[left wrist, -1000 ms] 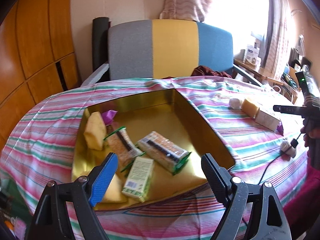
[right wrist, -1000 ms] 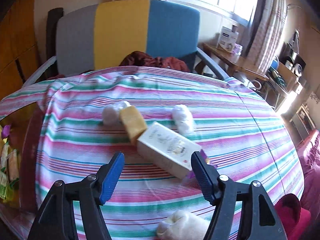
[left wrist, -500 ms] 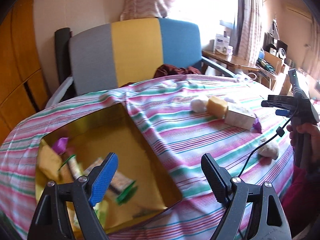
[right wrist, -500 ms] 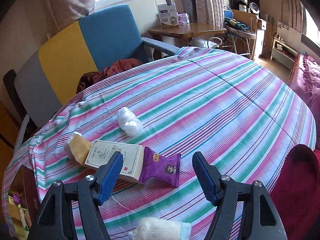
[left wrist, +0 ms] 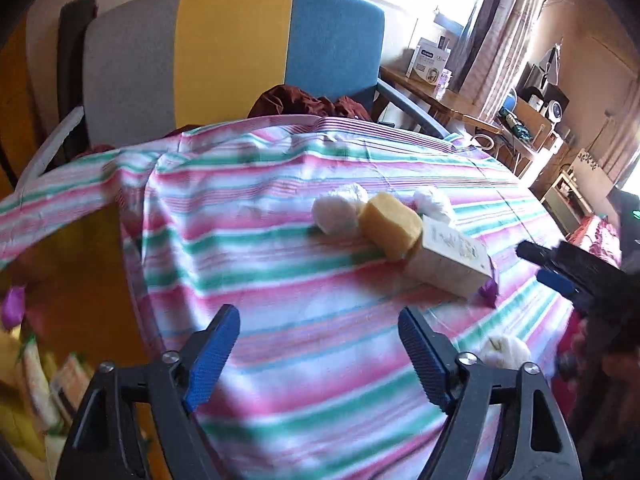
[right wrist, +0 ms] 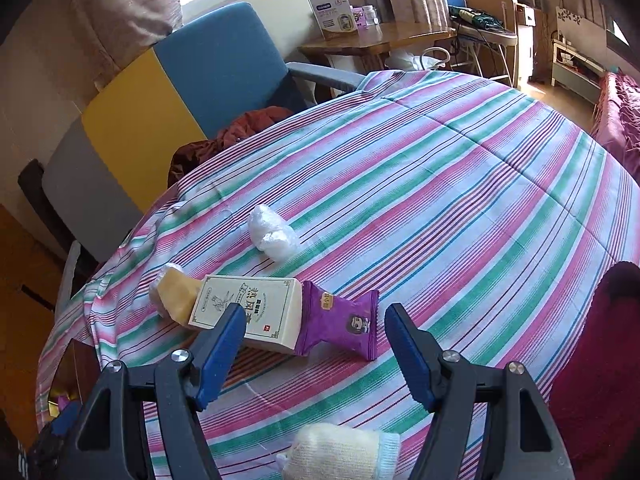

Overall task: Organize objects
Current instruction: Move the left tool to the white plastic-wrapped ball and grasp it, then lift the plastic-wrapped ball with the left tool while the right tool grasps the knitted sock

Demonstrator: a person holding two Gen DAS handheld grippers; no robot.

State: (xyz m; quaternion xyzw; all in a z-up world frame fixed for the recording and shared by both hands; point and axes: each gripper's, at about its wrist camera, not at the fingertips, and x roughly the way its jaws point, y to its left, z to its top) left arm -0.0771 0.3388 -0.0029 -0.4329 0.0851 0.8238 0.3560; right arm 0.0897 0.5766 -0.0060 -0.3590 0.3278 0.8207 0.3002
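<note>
On the striped tablecloth lie a cream box (right wrist: pixel 248 312) (left wrist: pixel 452 264), a yellow block (right wrist: pixel 178 296) (left wrist: pixel 390 226), a purple snack packet (right wrist: pixel 340 324), a white wrapped ball (right wrist: pixel 272 236) and a pale sock roll (right wrist: pixel 344 452) (left wrist: pixel 504 352). My right gripper (right wrist: pixel 314 344) is open and empty, just short of the purple packet and the box. My left gripper (left wrist: pixel 318 344) is open and empty over bare cloth, left of these items. The gold tin (left wrist: pixel 80 280) with snack packets sits at its left edge. The right gripper also shows in the left wrist view (left wrist: pixel 560 276).
A grey, yellow and blue chair (left wrist: pixel 232 48) with a dark red garment (left wrist: pixel 308 104) stands behind the table. A wooden side table (right wrist: pixel 376 40) with a box stands at the back right. The table edge curves away on the right.
My left gripper has swung right, from over the gold tin towards the loose items. My right gripper has turned right and drawn closer to the purple packet. Both stay open.
</note>
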